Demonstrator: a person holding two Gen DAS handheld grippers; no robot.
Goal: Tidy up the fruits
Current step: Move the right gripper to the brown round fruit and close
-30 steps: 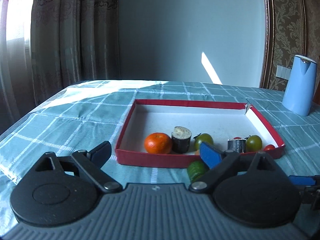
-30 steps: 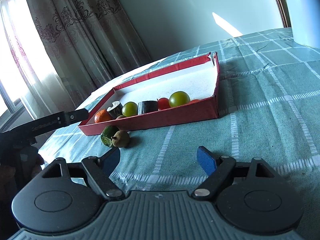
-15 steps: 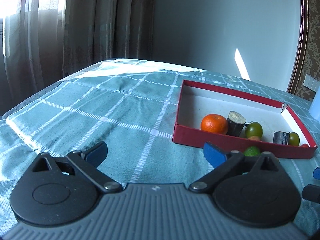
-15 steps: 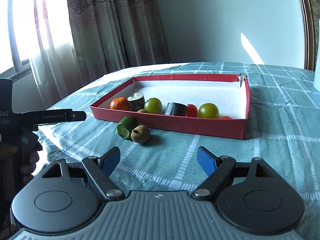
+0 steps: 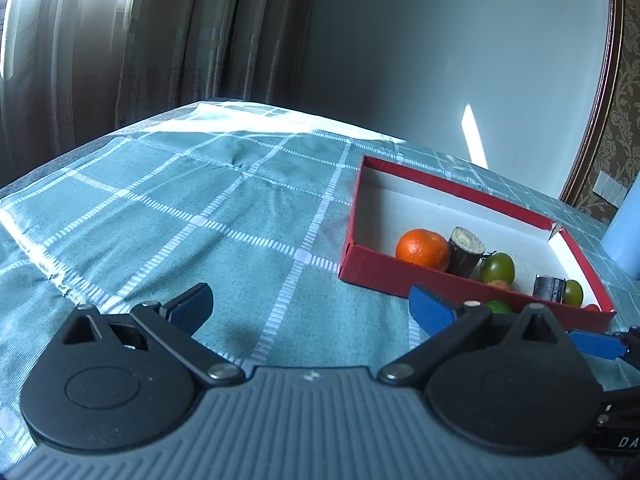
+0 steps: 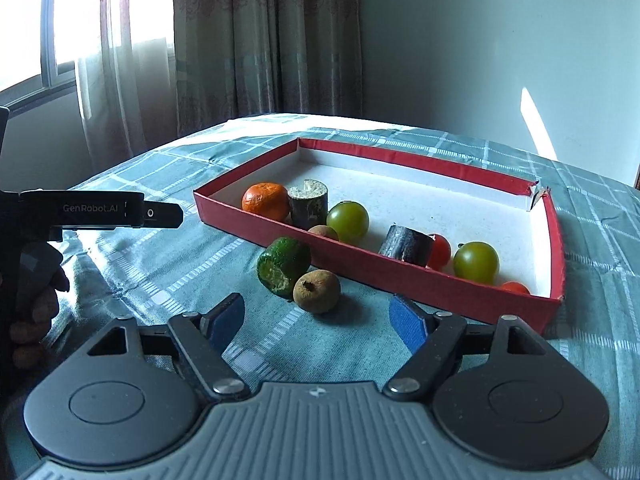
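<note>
- Table with teal checked cloth [image 6: 592, 240]; curtains [image 6: 248, 40] and bright window behind, pale wall, blue kettle [image 5: 624, 236] at 3 o'clock in left view.
- Red tray [image 6: 400, 268] on cloth holds orange [image 6: 265, 201], two green tomatoes [image 6: 347, 219], two dark cane pieces [image 6: 308, 202], small red fruits.
- Outside the tray, against its near wall: green lime [image 6: 282, 264] touching brown longan [image 6: 316, 291].
- Right gripper [image 6: 318, 322]: jaws apart, just been closing, nothing between pads; longan sits at 12 o'clock just ahead.
- Left gripper [image 5: 310, 306]: jaws fully spread, just been opening, empty, over bare cloth; tray at its 2 o'clock.
- Both point forward and down; left hand [image 6: 28, 320] wraps its handle at 9 o'clock in right view.
</note>
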